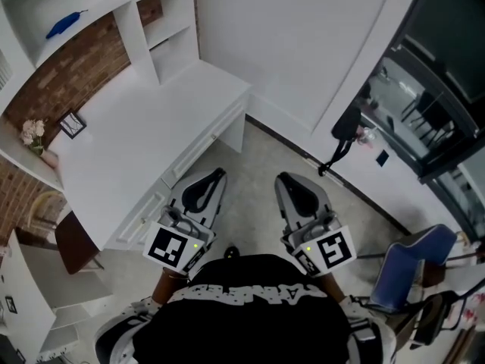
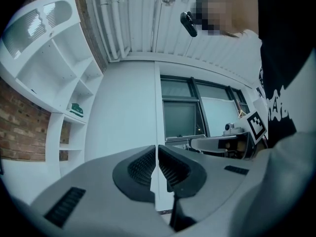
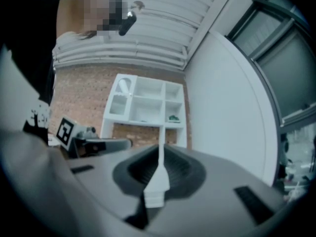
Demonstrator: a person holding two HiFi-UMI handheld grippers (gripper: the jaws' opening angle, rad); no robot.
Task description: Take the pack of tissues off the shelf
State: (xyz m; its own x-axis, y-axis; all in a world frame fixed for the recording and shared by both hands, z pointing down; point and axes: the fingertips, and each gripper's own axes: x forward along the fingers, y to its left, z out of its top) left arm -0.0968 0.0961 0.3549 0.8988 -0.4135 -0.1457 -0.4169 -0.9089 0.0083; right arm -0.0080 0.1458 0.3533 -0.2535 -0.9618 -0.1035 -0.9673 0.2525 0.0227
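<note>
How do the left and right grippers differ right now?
The left gripper is beside the white desk; the right gripper is over bare floor. The shelf unit lies dead ahead of the right gripper, but off to the side of the left gripper. Both are shut and empty.

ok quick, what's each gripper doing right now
Left gripper: closed, holding nothing.
Right gripper: closed, holding nothing.
</note>
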